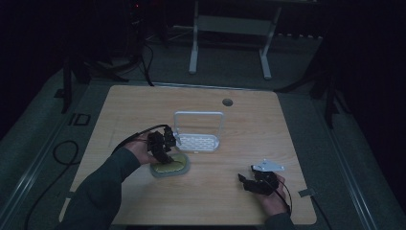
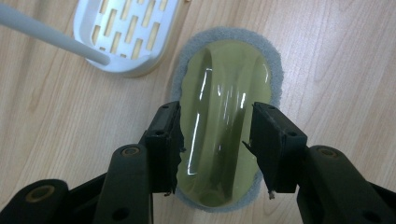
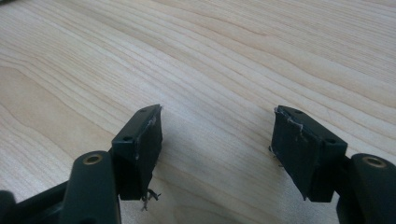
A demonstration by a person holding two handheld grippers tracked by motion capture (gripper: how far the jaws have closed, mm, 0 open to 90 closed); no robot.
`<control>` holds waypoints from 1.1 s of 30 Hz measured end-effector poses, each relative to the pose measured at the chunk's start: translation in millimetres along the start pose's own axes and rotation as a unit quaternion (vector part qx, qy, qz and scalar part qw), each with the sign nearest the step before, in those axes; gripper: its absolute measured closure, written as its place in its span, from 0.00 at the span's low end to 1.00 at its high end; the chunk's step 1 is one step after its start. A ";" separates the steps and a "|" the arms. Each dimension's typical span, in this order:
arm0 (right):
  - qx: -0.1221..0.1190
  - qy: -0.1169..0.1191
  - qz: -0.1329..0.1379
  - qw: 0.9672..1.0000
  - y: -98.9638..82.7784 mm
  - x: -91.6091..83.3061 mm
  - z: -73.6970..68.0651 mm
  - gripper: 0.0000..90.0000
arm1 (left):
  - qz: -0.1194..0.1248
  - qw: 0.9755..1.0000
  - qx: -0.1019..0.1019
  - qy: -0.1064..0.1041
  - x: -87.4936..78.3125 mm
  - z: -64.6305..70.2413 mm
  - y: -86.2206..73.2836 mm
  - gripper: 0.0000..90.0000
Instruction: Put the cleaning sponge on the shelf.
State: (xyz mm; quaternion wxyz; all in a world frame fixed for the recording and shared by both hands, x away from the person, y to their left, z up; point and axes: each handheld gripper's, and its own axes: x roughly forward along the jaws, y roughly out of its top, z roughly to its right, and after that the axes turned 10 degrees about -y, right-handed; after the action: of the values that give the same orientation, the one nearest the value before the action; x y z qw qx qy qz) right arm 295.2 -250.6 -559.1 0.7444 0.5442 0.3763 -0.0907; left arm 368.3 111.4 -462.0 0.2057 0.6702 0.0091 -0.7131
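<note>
My left gripper (image 2: 217, 144) hangs over the yellow-green scrubber (image 2: 227, 119) at frame centre, jaws spread to straddle its glossy handle, beside the white rack (image 2: 126, 35), while my right gripper (image 3: 219, 149) idles spread above bare tabletop (image 3: 233, 56).

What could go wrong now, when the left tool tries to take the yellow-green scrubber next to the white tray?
1. The scrubber's domed top looks glossy, and the left tool straddles it with its jaws still open, so they may slide off when closing.
2. The white tray lies close beside the scrubber; a lift or swing toward it could knock it.
3. The right tool hangs open over bare table, so nothing steadies the scrubber.
</note>
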 end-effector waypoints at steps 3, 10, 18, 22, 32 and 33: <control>0.000 0.000 0.000 1.000 0.0 0.1 0.0 0.37 | -0.015 1.000 0.003 0.000 2.2 -0.5 1.0 0.60; 0.000 0.000 0.000 1.000 0.0 0.0 0.0 0.37 | -0.040 0.999 0.012 -0.006 5.7 -3.4 4.7 0.61; 0.000 0.000 0.000 1.000 0.0 0.0 -0.1 0.37 | -0.060 0.998 0.021 -0.008 7.4 -3.5 10.0 0.66; 0.000 0.000 0.000 1.000 0.0 0.0 -0.1 0.37 | -0.070 0.997 0.026 -0.010 9.0 -3.7 12.6 0.68; 0.000 0.000 0.000 1.000 0.0 0.0 -0.1 0.37 | -0.097 0.995 0.031 -0.023 17.5 -5.9 15.7 0.70; 0.001 0.000 0.000 1.000 0.0 0.0 -0.1 0.37 | -0.097 0.994 0.030 -0.025 18.3 -6.3 15.9 0.71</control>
State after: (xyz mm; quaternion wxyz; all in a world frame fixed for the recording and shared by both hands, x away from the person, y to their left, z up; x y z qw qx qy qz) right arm 295.2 -250.5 -559.1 0.7440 0.5445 0.3765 -0.0910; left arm 378.9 93.6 -476.0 0.1152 0.6538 0.0475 -0.7463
